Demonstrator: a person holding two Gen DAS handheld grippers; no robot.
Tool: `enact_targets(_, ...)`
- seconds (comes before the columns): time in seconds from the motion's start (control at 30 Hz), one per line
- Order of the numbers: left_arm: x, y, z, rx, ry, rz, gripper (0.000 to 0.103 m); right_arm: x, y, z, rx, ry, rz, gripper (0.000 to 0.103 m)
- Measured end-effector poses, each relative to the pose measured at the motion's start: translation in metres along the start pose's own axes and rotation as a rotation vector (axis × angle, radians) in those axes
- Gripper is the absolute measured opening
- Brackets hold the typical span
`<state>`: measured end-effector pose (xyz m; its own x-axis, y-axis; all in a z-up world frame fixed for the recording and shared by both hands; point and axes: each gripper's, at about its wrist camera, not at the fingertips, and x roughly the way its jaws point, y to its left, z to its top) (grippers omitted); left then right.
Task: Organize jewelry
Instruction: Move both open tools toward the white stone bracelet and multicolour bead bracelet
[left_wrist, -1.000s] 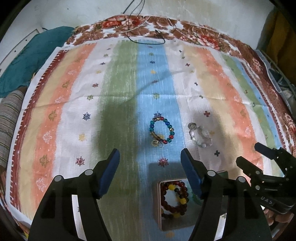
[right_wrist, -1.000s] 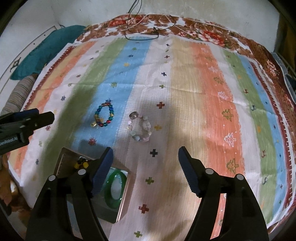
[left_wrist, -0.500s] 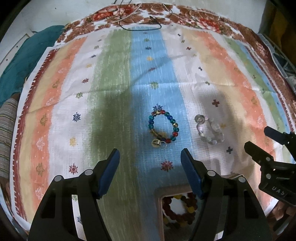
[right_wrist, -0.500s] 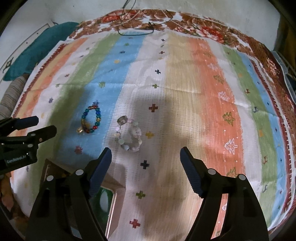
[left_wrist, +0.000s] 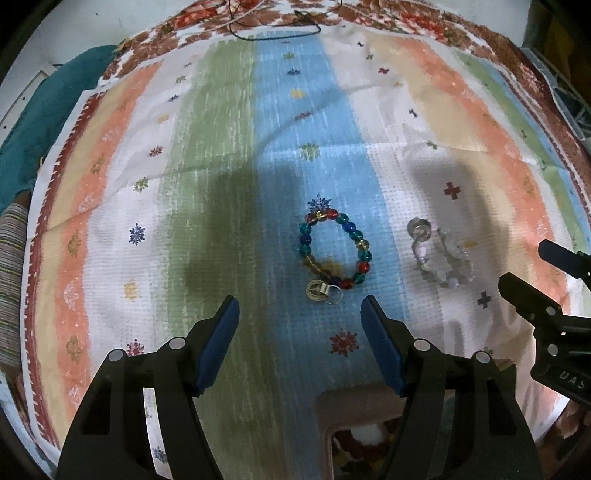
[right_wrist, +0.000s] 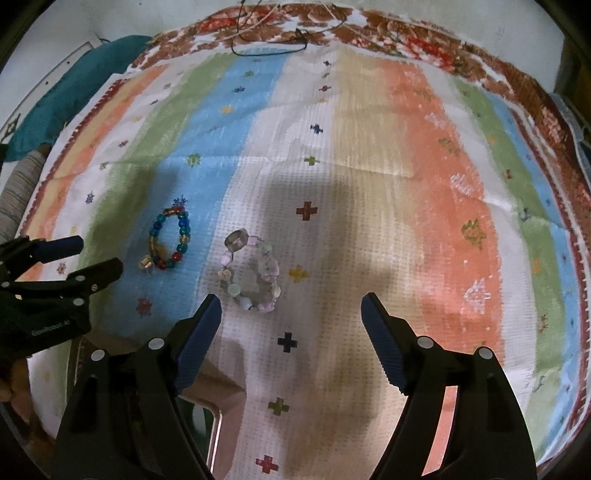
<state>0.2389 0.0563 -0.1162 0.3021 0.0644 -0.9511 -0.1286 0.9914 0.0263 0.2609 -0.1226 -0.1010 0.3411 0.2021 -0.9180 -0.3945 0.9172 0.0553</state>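
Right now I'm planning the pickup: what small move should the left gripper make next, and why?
Probably ease the left gripper forward and down over the multicoloured bead bracelet. Its jaws are open and empty, and the bracelet lies flat on the striped cloth, just beyond and a little right of the fingertips; the pale bracelet sits nearer the right gripper.

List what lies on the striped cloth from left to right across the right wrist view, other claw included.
Left claw → colourful bead bracelet → pale bead bracelet → brown cross motif → white tree motif on the striped cloth.
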Motion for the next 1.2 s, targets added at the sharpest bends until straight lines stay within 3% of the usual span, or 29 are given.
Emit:
enact_targets(0.77,0.045,0.003,0.015,-0.009,0.096,-0.057,0.068,0.045,-0.003,0.013,0.023,0.072,-0.017,0.078)
enact_targets(1.13,0.055,0.009,0.019,-0.011,0.118,-0.081,0.045,0.058,0.005,0.021,-0.005,0.085,-0.025,0.078)
enact_targets(1.2,0.054,0.012,0.017,-0.009,0.12,-0.094,0.038,0.062,0.007,0.02,-0.017,0.092,-0.036,0.065)
